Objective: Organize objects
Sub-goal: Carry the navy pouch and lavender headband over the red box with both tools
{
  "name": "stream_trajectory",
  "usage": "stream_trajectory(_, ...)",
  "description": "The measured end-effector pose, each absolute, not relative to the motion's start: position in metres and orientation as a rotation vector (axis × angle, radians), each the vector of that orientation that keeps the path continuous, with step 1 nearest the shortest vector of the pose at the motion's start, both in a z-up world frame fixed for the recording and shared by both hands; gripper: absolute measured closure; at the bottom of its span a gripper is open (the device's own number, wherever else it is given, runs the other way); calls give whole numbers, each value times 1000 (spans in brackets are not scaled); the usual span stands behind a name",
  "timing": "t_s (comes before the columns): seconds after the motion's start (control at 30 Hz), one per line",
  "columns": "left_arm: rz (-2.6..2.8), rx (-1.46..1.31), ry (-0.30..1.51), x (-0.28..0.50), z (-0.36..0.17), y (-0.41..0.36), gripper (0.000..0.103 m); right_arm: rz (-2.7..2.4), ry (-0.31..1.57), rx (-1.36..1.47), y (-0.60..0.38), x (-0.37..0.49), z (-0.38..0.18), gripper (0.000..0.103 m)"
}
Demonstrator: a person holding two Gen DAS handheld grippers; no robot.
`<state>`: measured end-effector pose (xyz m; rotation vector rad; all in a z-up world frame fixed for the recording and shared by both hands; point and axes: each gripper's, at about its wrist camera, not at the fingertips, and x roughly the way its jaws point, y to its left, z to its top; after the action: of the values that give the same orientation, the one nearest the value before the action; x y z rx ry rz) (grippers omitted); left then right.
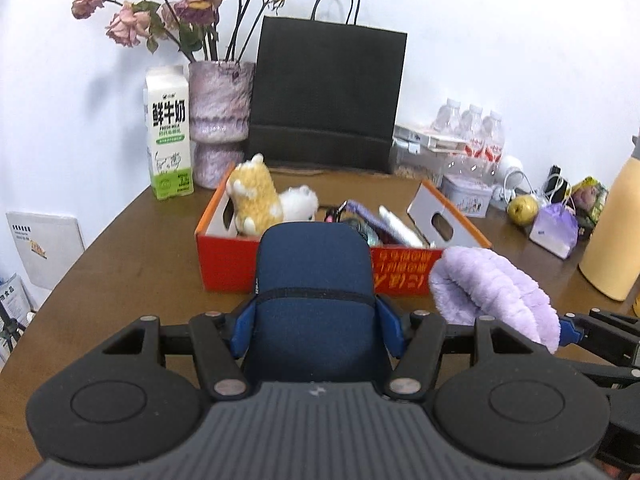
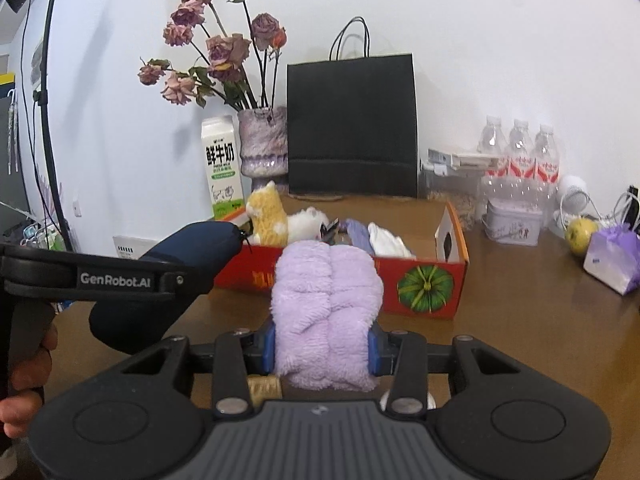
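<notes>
Tongs first: my left tongs are clamped on a navy blue fabric pouch, the blue pads pressing its two sides, and the pouch sticks out forward past the tips, off the counter. My right tongs are squeezing a fluffy lilac plush piece, folded or bunched so that it bulges up above the pads. From the right wrist view the left tongs and their pouch sit just to the left of the plush; my hand grips the left handle at the frame edge.

Straight ahead of both tongs, near but not touching what I hold, stands an open red and orange cardboard box with a green pumpkin printed on one end. Inside it, at the left end, a yellow plush animal leans against a white plush animal; toward the right lie a purple item and a white one that I cannot make out.

Beyond the box, against the wall, a black paper bag stands upright. Left of it are a mottled purple vase of dried roses and a milk carton. Off to the right of the box are shrink-wrapped water bottles, a small tin, a yellow-green apple and a purple tissue pack.
</notes>
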<state>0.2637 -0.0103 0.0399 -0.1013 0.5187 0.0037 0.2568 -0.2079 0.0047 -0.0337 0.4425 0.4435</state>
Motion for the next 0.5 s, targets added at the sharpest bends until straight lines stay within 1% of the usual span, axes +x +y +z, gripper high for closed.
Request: stream_trajectory(0.5,42,-140,467,314,53,-11,40,434,397,-17,-198,316,21,64)
